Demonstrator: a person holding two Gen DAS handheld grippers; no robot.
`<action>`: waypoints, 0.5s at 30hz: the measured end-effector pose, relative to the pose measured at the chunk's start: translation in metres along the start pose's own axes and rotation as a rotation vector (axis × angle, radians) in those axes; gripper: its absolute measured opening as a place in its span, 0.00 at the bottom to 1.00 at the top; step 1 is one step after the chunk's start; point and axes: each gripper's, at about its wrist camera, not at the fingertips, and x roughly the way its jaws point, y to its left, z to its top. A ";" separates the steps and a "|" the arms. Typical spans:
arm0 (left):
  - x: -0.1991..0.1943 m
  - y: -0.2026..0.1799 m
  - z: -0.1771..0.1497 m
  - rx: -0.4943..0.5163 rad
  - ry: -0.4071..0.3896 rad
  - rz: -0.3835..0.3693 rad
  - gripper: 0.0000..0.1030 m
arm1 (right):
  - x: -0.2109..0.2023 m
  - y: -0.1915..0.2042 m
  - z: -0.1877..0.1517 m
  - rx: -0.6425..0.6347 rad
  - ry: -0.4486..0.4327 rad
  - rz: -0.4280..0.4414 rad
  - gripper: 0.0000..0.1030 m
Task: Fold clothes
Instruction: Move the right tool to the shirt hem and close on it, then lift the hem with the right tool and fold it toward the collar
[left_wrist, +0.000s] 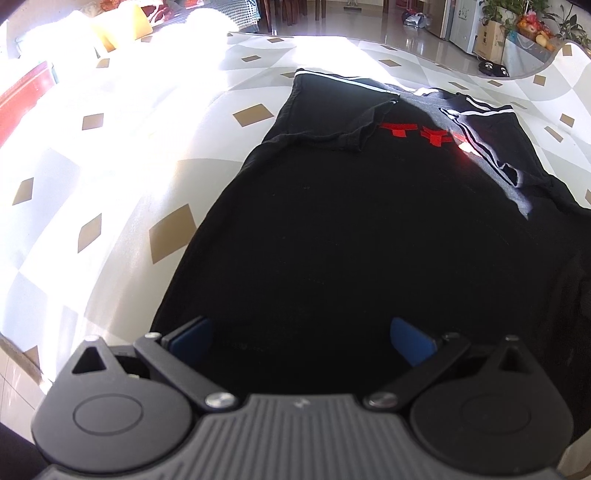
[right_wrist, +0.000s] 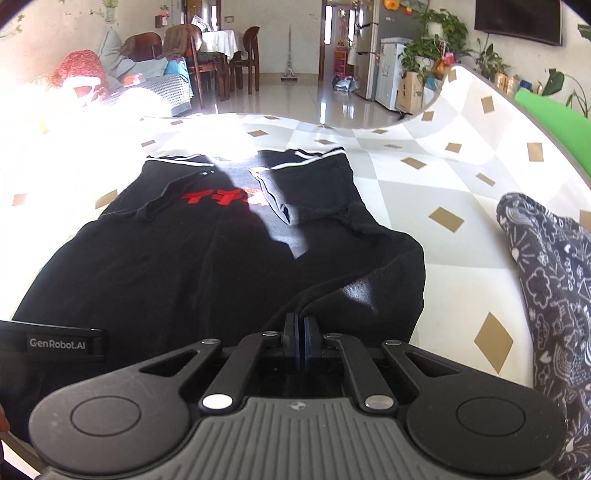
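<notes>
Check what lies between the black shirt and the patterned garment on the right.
Only bare checked tablecloth separates the black shirt from the patterned garment, seen in the right wrist view.

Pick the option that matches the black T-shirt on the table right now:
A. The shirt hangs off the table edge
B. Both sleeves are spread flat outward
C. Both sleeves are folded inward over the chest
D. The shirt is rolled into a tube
C: on the black T-shirt, both white-striped sleeves lie turned in over the body, flanking the red print.

Matt black cloth shirt (left_wrist: 332, 240), glossy floor tiles (right_wrist: 295, 99)
</notes>
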 end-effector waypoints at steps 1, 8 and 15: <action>-0.001 0.003 0.001 -0.009 -0.004 0.004 1.00 | -0.002 0.006 0.001 -0.023 -0.017 0.002 0.04; -0.004 0.030 0.007 -0.103 -0.029 0.073 1.00 | -0.009 0.041 0.006 -0.169 -0.102 0.029 0.04; 0.005 0.057 0.004 -0.201 0.020 0.078 1.00 | -0.013 0.086 -0.001 -0.386 -0.173 0.104 0.04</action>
